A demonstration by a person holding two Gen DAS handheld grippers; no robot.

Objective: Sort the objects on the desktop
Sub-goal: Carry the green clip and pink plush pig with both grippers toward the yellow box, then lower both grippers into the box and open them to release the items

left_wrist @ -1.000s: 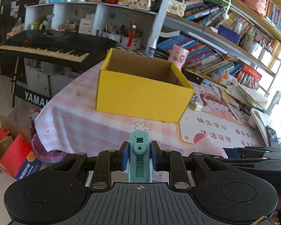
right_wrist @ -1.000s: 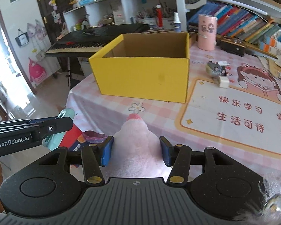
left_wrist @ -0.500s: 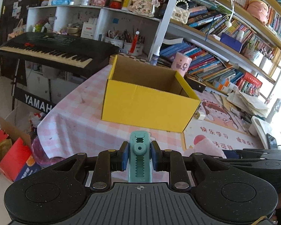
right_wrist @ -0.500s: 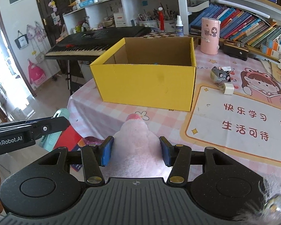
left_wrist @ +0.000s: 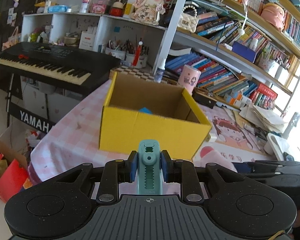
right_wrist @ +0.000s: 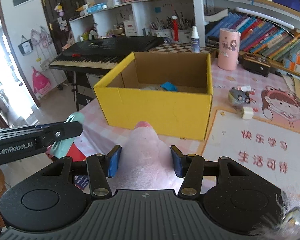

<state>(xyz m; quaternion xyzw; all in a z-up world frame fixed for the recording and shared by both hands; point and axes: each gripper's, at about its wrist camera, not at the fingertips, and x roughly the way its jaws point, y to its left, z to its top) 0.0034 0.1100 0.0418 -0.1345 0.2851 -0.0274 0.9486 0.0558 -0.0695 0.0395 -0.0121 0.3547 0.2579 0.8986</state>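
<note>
My left gripper [left_wrist: 149, 168] is shut on a teal plastic clip [left_wrist: 149, 172], held in front of the open yellow cardboard box [left_wrist: 150, 128]. My right gripper [right_wrist: 145, 161] is shut on a pink plush toy [right_wrist: 148, 158], also in front of the yellow box [right_wrist: 160, 108]. The left gripper [right_wrist: 30, 140] with the teal clip [right_wrist: 68, 138] shows at the left of the right wrist view. The plush toy [left_wrist: 214, 160] shows at the right of the left wrist view. A blue item [right_wrist: 169, 86] lies inside the box.
The box stands on a pink checked tablecloth [right_wrist: 94, 120] with a printed mat [right_wrist: 260, 140] to its right. A small toy [right_wrist: 238, 97], a white block [right_wrist: 247, 113] and a pink cup [right_wrist: 229, 49] stand behind. A keyboard [left_wrist: 46, 66] and bookshelves lie beyond.
Both grippers have risen and moved toward the box, each keeping hold of its object. The inside of the box now shows.
</note>
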